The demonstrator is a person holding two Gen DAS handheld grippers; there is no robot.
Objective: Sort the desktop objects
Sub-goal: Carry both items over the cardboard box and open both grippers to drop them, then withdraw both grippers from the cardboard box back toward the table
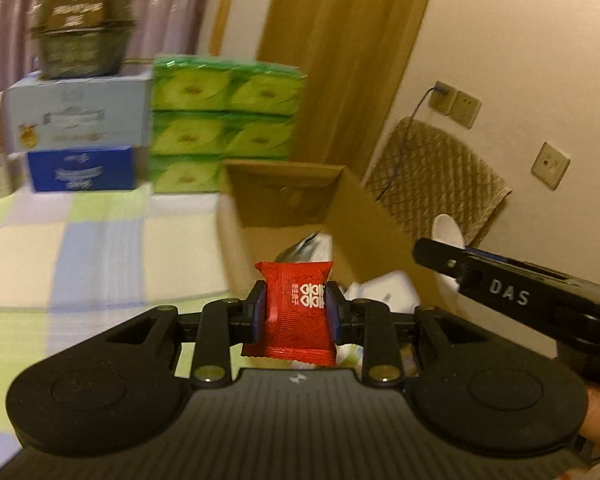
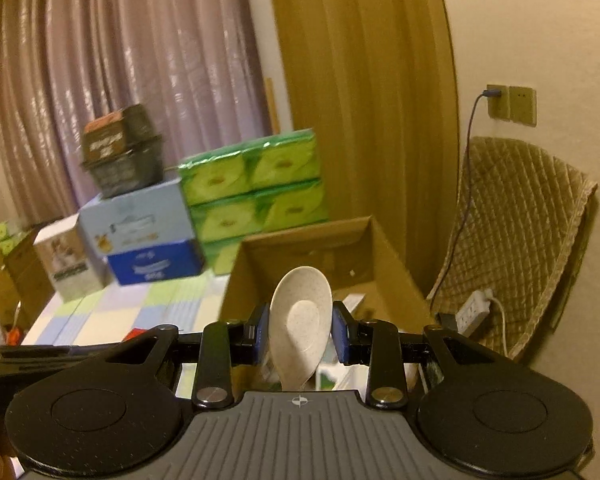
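In the left wrist view my left gripper (image 1: 296,308) is shut on a red candy packet (image 1: 296,320), held upright above the near edge of an open cardboard box (image 1: 284,196). The box holds a silvery wrapper (image 1: 304,246) and a white item (image 1: 388,288). My right gripper (image 1: 440,258) reaches in from the right over the box with a white spoon (image 1: 446,232). In the right wrist view my right gripper (image 2: 301,328) is shut on the cream spoon (image 2: 300,320), bowl pointing up, in front of the same cardboard box (image 2: 312,240).
Green tissue packs (image 1: 224,120), stacked blue boxes (image 1: 80,136) and a dark container (image 1: 84,28) stand at the back of the checkered tablecloth (image 1: 60,240). To the right, a quilted chair back (image 2: 516,232) and a power strip (image 2: 476,308) sit below the wall sockets (image 2: 512,104).
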